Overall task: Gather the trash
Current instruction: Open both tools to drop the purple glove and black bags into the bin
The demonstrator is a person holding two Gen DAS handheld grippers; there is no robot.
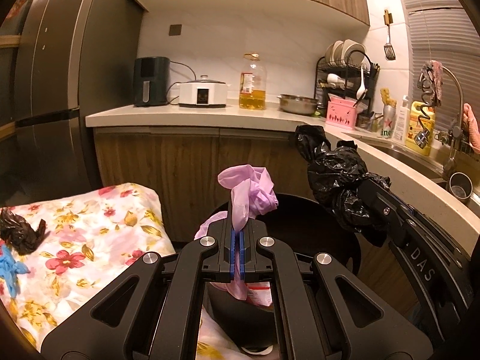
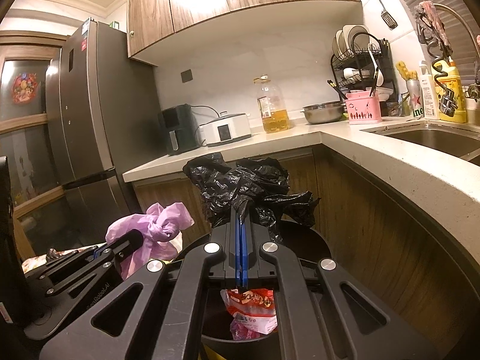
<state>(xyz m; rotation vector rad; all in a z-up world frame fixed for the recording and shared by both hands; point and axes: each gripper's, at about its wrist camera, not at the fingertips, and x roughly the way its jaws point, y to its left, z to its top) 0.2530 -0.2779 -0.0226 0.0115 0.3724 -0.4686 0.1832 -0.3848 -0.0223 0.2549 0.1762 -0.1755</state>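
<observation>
The left gripper (image 1: pixel 239 234) is clamped on a crumpled pink plastic bag (image 1: pixel 250 192), its blue pads pinching a twisted neck of film, with loose folds ballooning above and a tail hanging below. At about two o'clock from it in the left wrist view, the right gripper (image 2: pixel 240 222) is closed on a crinkled black plastic bag (image 2: pixel 246 183). Both hang over the round black bin (image 2: pixel 303 240), where a red snack wrapper (image 2: pixel 250 307) already lies. These bags look nearly weightless, limp and slick (the sort that cling to pads after release), so a bunched neck seems the surest hold. On the floral cloth (image 1: pixel 90 225) at nine o'clock, another dark wad (image 1: pixel 24 231) and a blue glove (image 1: pixel 10 270) wait; each would probably take best at its thickest knot.
</observation>
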